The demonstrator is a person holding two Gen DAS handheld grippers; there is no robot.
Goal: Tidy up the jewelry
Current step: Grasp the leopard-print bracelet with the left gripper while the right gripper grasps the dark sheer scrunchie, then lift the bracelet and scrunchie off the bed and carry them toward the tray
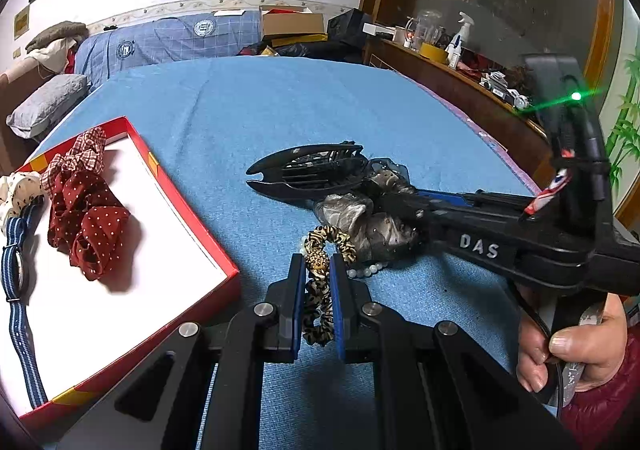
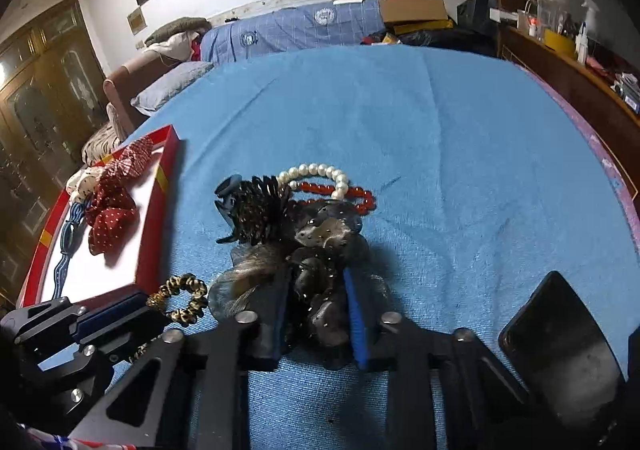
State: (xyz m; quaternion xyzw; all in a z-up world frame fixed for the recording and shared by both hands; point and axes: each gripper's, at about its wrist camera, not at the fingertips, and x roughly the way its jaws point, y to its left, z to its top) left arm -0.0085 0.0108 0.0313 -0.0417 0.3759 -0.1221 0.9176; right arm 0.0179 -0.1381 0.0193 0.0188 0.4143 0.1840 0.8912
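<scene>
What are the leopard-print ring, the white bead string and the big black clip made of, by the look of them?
Leopard scrunchie: looks like satiny fabric; it is gathered into soft folds with a slight sheen. White beads: pearls or imitation pearl; round, glossy, creamy, and the pictures cannot tell real from fake. Black clip: probably moulded plastic; rigid, smooth, with thin comb teeth and a dull shine.

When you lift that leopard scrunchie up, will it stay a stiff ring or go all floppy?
Probably floppy: the leopard scrunchie is ruffled fabric, already squashed narrow between the left tongs. It looks light, so it should lift easily. Its cloth seems unlikely to slip from the blue pads, and it may spring back into a loop once released.
</scene>
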